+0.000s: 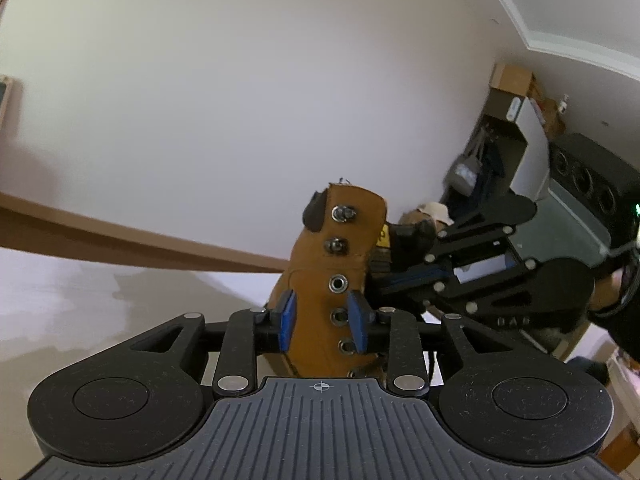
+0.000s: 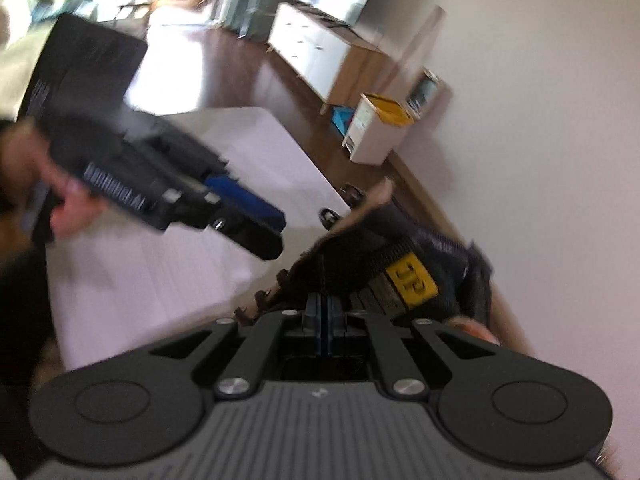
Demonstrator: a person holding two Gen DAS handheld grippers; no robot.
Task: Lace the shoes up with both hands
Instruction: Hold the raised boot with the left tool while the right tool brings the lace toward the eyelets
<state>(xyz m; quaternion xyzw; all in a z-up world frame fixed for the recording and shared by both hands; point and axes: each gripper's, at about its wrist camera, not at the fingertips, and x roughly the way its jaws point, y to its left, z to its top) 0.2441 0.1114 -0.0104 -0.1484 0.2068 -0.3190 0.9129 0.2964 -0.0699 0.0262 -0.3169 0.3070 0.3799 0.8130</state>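
Jaws first: in the left wrist view the left gripper [image 1: 322, 320] stands narrowly parted, its blue pads [image 1: 287, 320] on either side of the boot's eyelet strip [image 1: 338, 292], with a sliver of gap at each pad, so straddling and not squeezing, as far as can be told. The tan boot [image 1: 320, 264] stands upright on the white table [image 1: 80, 300], straight ahead at twelve o'clock of that gripper. At two o'clock the right gripper [image 1: 400, 276] reaches into the boot's mouth; in its own view the pads [image 2: 323, 312] are pressed together, seemingly pinching the dark tongue edge, though blur leaves what they hold uncertain. No lace can be made out in the eyelets or hooks [image 1: 340, 213], so the step looks like opening and steadying the boot before threading; next a lace end must be found and aimed at a low eyelet. A yellow tag [image 2: 412, 280] on the tongue bears dark characters too blurred to read. Faint letters on the right gripper's body are likewise illegible. Farther off, at one o'clock in the right view, stands a white bin [image 2: 372, 136].
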